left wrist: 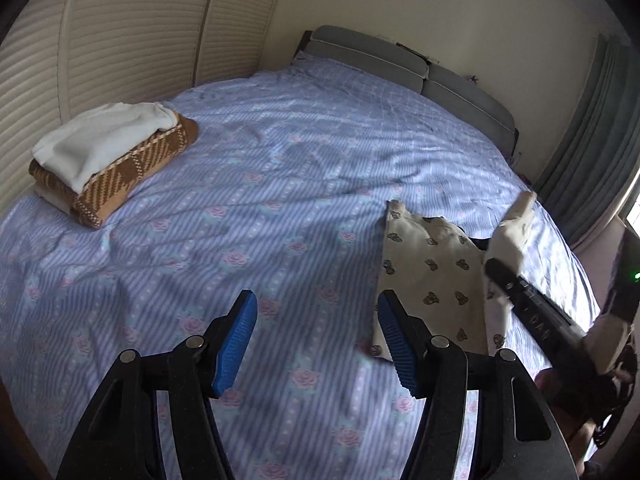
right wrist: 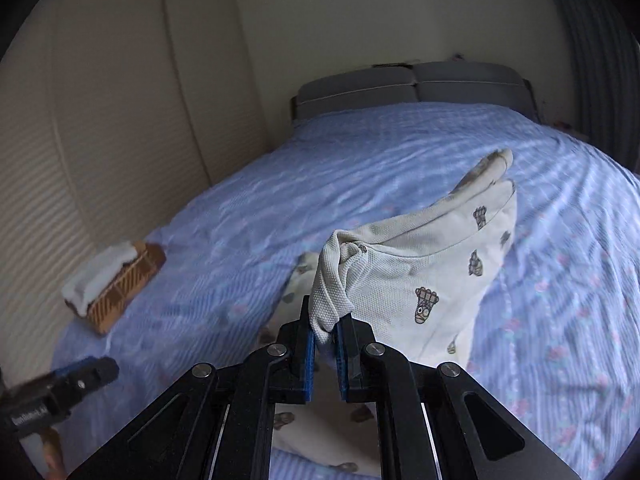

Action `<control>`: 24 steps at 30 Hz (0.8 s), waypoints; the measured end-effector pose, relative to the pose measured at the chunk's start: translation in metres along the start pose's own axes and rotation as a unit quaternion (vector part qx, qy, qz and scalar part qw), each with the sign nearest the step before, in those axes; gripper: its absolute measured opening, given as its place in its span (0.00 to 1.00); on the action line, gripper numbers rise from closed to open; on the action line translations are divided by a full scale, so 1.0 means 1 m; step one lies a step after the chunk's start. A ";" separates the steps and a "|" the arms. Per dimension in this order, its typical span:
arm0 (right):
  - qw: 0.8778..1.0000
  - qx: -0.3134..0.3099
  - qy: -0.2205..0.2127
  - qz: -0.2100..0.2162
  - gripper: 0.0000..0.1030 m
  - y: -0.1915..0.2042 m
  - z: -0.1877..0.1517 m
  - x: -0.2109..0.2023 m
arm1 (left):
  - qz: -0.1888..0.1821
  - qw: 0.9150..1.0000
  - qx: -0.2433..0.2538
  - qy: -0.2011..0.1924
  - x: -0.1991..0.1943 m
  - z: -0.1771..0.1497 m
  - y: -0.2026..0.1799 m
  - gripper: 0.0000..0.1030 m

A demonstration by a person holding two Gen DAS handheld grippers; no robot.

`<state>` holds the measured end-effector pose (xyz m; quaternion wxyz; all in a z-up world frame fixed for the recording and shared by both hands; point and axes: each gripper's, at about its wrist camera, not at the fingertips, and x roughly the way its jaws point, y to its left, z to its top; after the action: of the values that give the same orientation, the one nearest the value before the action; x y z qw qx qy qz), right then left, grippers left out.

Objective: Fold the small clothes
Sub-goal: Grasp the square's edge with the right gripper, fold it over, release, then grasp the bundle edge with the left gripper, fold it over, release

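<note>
Right wrist view is showing the right gripper [right wrist: 325,334] pinching a bunched edge of the cream patterned garment [right wrist: 420,280], lifting that side off the blue floral bedsheet [right wrist: 240,220] while the rest is trailing down onto the bed. Left wrist view has the left gripper [left wrist: 316,340] hanging over the sheet with jaws apart and empty, just beside the garment, and a folded stack of clothes [left wrist: 108,156] is sitting well apart near the shuttered wall.

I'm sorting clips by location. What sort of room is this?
Most likely a bedroom: a bed under a blue floral sheet, a grey padded headboard, and louvred wardrobe doors beside it.
</note>
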<state>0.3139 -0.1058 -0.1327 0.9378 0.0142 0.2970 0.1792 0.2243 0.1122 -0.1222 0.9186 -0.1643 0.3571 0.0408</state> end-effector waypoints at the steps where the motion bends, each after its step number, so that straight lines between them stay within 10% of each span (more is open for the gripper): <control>1: 1.000 -0.020 0.019 0.008 0.10 0.015 -0.009 0.007 | 0.002 1.000 -0.001 0.001 -0.001 0.000 0.006 0.60; 11: 0.991 -0.055 0.115 0.039 0.11 0.043 -0.081 0.038 | -0.002 1.000 -0.016 0.020 0.009 -0.010 0.038 0.60; 16: 0.990 -0.022 0.114 0.075 0.42 0.039 -0.080 0.023 | -0.014 0.999 -0.004 0.029 0.015 -0.011 0.032 0.60; 24: 0.997 0.053 0.038 -0.038 0.46 -0.001 -0.079 -0.035 | -0.099 0.985 0.124 0.075 0.046 0.008 -0.031 0.60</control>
<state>0.2430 -0.1254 -0.1783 0.9299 0.0459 0.3419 0.1279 0.2698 0.0838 -0.1389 0.9021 -0.0862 0.4091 -0.1070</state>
